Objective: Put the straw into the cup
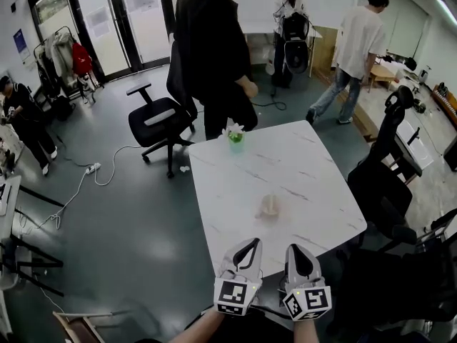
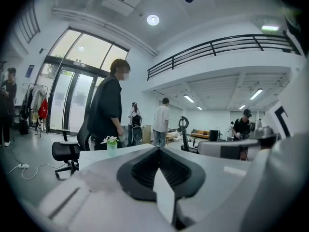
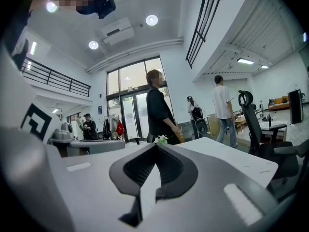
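Two grippers are hovering at the near edge of the white marble table (image 1: 307,156), side by side, both pointing across it. The left gripper (image 1: 251,244) is showing its fingers pressed together in its own view, tips meeting, nothing pinched between them. The right gripper (image 1: 294,250) is doing the same, fingers closed tight and carrying nothing. Neither one is touching anything on the tabletop.

The cup (image 1: 269,206) is sitting near the middle of the table, well apart from both grippers. It is pale and see-through and seems to be standing upright. The straw is not showing as a separate thing anywhere on the bare marble. The head view is too small and soft there to tell whether something thin is standing in the cup; possibly it is. Both gripper views are looking level, and their own jaws are blocking the cup.

A green pot with a white flower (image 1: 235,137) is sitting at the far edge, apart from the cup, with a person in black (image 1: 214,48) standing just beyond it.

Progress, as a judgement: with both grippers carrying nothing and no loose straw in sight, the task is looking either finished or not begun, leaning finished. If the straw is not in the cup, everything is remaining: finding it, pinching it, carrying it over the rim and dropping it in.
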